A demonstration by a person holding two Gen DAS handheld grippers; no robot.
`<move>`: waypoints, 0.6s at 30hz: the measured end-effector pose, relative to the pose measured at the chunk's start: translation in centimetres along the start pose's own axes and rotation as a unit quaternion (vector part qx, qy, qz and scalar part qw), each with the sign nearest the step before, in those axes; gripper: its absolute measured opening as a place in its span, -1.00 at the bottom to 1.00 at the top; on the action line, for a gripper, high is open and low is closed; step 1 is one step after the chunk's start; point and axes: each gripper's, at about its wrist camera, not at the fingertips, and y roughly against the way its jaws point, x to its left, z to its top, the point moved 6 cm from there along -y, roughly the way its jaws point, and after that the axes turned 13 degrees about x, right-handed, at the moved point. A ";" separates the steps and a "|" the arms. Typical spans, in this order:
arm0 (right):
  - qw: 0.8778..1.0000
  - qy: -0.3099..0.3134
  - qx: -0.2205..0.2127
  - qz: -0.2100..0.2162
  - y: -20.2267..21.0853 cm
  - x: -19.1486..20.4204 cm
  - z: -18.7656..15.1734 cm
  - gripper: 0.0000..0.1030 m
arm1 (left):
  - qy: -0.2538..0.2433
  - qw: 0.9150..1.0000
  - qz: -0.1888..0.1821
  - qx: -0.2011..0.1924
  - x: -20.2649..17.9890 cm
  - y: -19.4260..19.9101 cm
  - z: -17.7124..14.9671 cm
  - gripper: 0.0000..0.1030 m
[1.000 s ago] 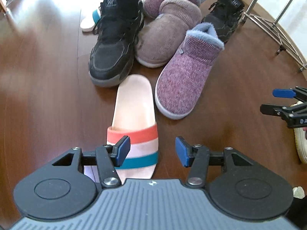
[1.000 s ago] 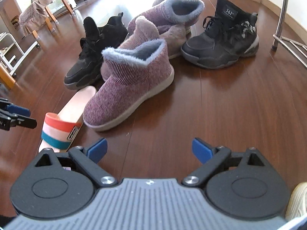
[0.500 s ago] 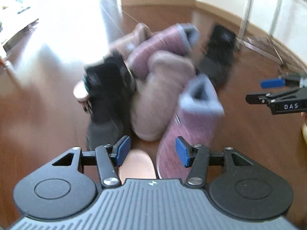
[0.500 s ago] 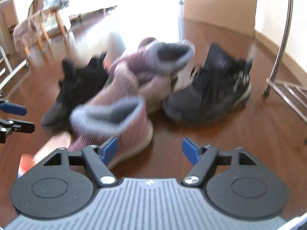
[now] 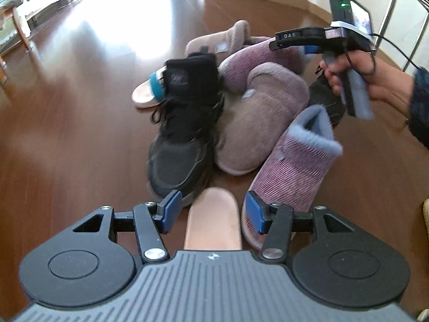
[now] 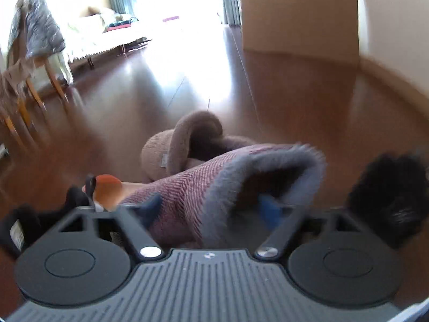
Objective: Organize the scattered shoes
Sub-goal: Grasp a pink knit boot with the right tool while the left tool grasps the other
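Right gripper [image 6: 209, 208] was at the far purple slipper boot [image 6: 187, 187], which lay on its side in the pile on the wood floor [image 5: 67, 134], against the taupe slipper [image 5: 262, 123]. Its jaws had just been closing with the fleece cuff between them, one pad outside on the knit, one inside the opening. The view was too blurred to call it a bite, so I couldn't tell if it had hold. I judged the boot light and floppy: the cuff would fold and the sole would hang, so I'd grab deep on the cuff wall, not the fuzzy rim. Left gripper [image 5: 211, 212] was half open and empty, hovering over the pink slide [image 5: 211, 222] between the black sneaker [image 5: 182, 147] and the near purple boot [image 5: 289, 166].
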 end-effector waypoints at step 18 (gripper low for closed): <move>0.967 0.234 0.098 0.013 27.7 2.0 -8.1 -0.76 | -0.073 0.990 -0.123 -0.006 -4.8 -0.8 5.4 0.11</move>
